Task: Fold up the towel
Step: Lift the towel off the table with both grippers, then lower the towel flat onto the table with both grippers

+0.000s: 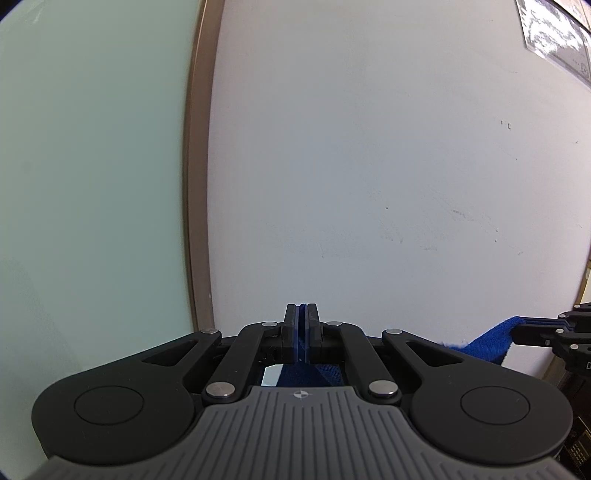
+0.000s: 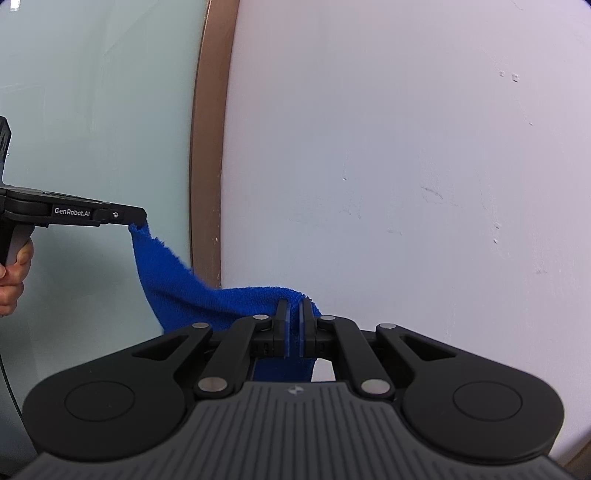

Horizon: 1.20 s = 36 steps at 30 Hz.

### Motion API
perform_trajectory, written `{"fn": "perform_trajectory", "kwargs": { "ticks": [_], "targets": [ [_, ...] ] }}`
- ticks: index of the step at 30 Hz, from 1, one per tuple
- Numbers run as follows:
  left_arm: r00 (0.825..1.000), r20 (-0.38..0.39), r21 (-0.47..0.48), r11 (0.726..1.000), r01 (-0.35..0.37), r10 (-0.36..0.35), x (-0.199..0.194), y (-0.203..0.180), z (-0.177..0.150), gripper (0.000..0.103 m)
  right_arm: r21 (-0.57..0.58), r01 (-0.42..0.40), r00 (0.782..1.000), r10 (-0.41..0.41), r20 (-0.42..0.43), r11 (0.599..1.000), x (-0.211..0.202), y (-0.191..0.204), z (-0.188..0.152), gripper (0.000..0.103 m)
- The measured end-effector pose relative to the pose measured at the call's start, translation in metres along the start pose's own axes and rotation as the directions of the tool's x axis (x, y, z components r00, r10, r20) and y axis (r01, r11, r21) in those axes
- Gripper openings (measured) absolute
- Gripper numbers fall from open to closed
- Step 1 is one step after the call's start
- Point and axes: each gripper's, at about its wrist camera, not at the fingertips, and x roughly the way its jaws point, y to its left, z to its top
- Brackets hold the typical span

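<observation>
At the bottom centre of the left wrist view, the left gripper [image 1: 301, 314] has its jaws pressed together on a thin fold of the blue towel [image 1: 493, 339], which shows as a dark blue strip between the pads and again as a blue flap at the lower right, running to the right gripper [image 1: 517, 334] at the right edge of the frame. In the right wrist view, the right gripper [image 2: 294, 314] is likewise clamped on the towel [image 2: 177, 280], whose top edge sags in a curve from these jaws up and left to the left gripper [image 2: 142, 218], where a corner is pinched; the cloth hangs below both tongs, its lower part hidden behind the gripper bodies. A hand [image 2: 13, 273] grasps that gripper's handle at the left edge. Ahead, both views show a bare pale wall [image 1: 369, 166] across the middle and right, a brown vertical frame strip [image 1: 197, 184] left of centre, and a pale green panel [image 1: 92, 166] filling the left. White lettering on the left gripper's side reads "GenRobot.AI" [image 2: 72, 212]. A poster [image 1: 554, 33] at the upper right is too blurred to read.
</observation>
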Motion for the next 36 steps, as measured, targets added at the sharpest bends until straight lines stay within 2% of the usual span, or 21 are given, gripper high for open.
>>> {"fn": "perform_trajectory", "kwargs": {
  "ticks": [4,11,21,27,32,36],
  "targets": [
    [0.999,-0.032,-0.007,1.000,0.008,-0.009,-0.001,0.001,-0.018,0.004,0.000,-0.018,1.000,0.018,-0.019,1.000,-0.008,0.004,-0.006,0.005],
    [0.995,-0.101,-0.033,0.999,0.019,-0.022,-0.009,0.008,-0.062,0.004,0.014,-0.056,0.995,0.057,-0.080,0.998,-0.016,0.014,-0.037,0.005],
    [0.985,-0.167,-0.113,0.993,0.024,-0.043,-0.056,0.025,-0.125,0.004,0.028,-0.125,0.974,0.128,-0.186,0.992,-0.048,0.038,-0.085,0.005],
    [0.980,-0.199,-0.134,0.991,-0.006,-0.021,-0.085,0.034,-0.154,0.004,0.061,-0.167,0.952,0.177,-0.251,0.984,-0.061,0.058,-0.113,0.005],
    [0.969,-0.248,-0.169,0.985,-0.030,-0.013,-0.104,0.036,-0.177,0.004,0.119,-0.186,0.925,0.215,-0.314,0.975,-0.077,0.083,-0.153,0.005],
    [0.952,-0.305,-0.184,0.982,-0.044,-0.015,-0.104,0.035,-0.203,0.004,0.177,-0.187,0.907,0.239,-0.346,0.966,-0.083,0.089,-0.170,0.005]
  ]
}}
